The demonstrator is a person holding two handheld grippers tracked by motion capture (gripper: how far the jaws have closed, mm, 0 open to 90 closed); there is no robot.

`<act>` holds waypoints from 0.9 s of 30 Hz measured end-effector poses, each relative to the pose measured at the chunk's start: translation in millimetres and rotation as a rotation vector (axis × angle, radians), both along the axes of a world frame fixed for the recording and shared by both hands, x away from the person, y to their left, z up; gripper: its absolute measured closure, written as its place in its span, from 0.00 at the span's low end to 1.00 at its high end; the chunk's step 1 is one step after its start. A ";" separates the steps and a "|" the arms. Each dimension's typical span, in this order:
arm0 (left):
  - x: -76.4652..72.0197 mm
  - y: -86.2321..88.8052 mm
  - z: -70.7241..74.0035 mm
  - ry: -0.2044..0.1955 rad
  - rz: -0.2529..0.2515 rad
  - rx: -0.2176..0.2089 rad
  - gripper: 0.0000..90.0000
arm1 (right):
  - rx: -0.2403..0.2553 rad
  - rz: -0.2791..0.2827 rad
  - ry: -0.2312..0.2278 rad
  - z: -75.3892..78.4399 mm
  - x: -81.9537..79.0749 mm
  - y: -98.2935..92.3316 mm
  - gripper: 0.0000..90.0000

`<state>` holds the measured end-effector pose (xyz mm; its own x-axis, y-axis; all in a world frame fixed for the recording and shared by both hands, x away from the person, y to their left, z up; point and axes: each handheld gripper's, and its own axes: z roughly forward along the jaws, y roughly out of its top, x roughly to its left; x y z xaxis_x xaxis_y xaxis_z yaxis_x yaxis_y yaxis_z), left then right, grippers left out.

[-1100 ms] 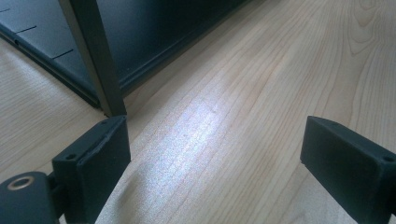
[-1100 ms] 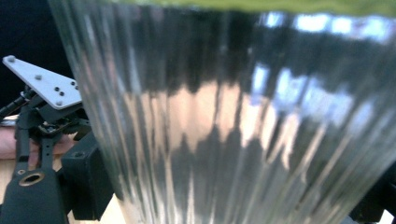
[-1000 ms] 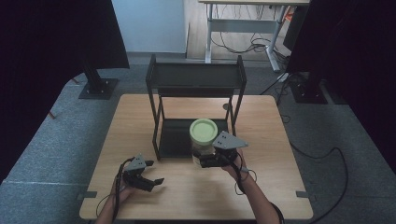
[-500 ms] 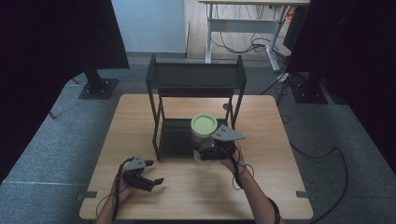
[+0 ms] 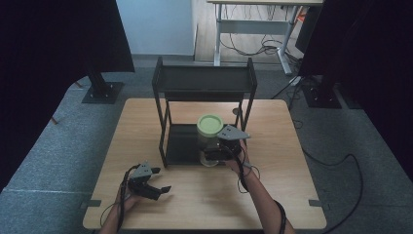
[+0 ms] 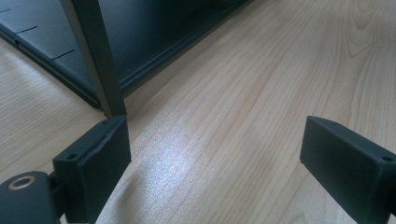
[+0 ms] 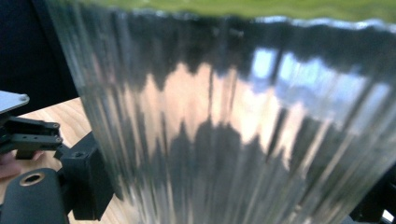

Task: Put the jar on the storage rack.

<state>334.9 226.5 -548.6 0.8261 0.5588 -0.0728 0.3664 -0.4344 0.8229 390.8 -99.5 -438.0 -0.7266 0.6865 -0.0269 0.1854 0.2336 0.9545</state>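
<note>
A ribbed glass jar [image 5: 209, 146] with a green lid [image 5: 210, 124] is at the front right of the black rack's lower shelf [image 5: 181, 141]. My right gripper [image 5: 213, 155] is shut on the jar's body from the near side. In the right gripper view the jar [image 7: 243, 121] spans the frame between both jaws of that gripper [image 7: 229, 186], and the lid [image 7: 243, 6] runs along the top edge. Near the table's front left, my left gripper [image 5: 158, 188] lies open. Only bare wood shows between this gripper's [image 6: 215, 158] jaws. I cannot tell whether the jar rests on the shelf or hangs above it.
The black two-tier rack [image 5: 204, 80] stands at the middle back of the wooden table [image 5: 287, 195]. One of its legs [image 6: 97, 60] rises just beyond my left gripper's jaw. Grey carpet, dark stands and a desk with cables lie beyond the table.
My right gripper has carried the jar away from the person, toward the rack's lower shelf. The left gripper has stayed where it was.
</note>
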 end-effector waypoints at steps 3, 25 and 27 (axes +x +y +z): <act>0.0 0.0 0.0 0.000 -0.001 0.001 0.09 | 0.001 -0.011 0.011 -3.4 6.5 3.6 0.12; -0.3 -0.2 0.0 -0.002 -0.005 0.002 0.09 | -0.022 -0.170 0.058 -38.0 39.2 8.7 0.12; -0.3 -0.6 -0.1 -0.003 -0.006 0.006 0.09 | -0.014 -0.170 0.053 -39.5 38.1 7.4 0.12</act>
<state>334.5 225.8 -548.7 0.8294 0.5546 -0.0674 0.3618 -0.4413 0.8212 428.8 -92.1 -477.5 -0.6010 0.7993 -0.0025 0.2729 0.2082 0.9392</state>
